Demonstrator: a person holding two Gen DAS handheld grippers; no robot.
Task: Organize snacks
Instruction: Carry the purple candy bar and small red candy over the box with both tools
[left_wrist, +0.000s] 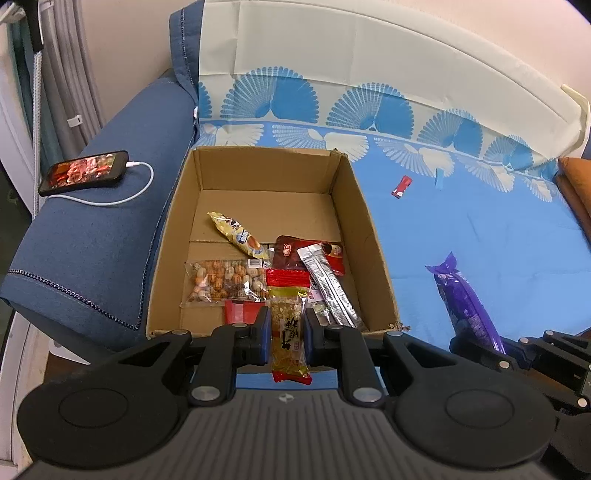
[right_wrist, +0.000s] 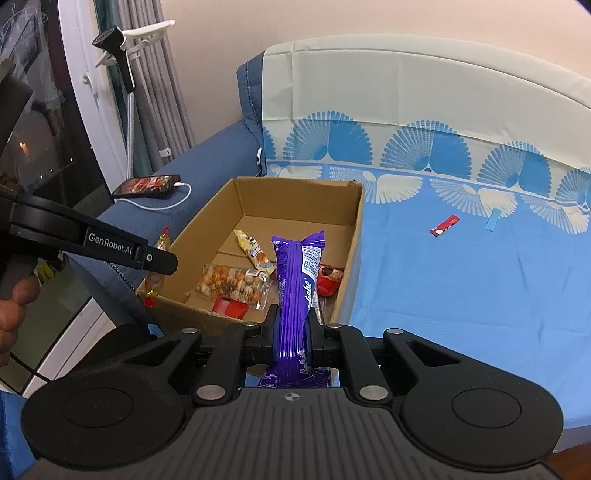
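Two grippers each carry one snack toward the cardboard box (left_wrist: 354, 206), so the step in hand reads as the transfer-and-deposit stage of sorting. The left gripper (left_wrist: 286, 332) is clamped on a gold peanut-brittle bar with red ends (left_wrist: 288, 325), held upright between the pads and poised over the near edge of the box. The right gripper (right_wrist: 293, 328) is clenched on a purple snack packet (right_wrist: 295, 280), which stands up out of the jaws just in front of the near right corner of the box. Several snacks already lie on the box floor, among them a clear bag of coated nuts (left_wrist: 225, 282) and a silver sachet (left_wrist: 328, 284). One small red wrapper (left_wrist: 402, 185) remains on the blue bedsheet (left_wrist: 480, 236), well apart from the box. Both grippers point downward at a slant, side by side. The next move probably calls for carrying each packet past the near wall, lowering it clear of the cardboard rim, then releasing.
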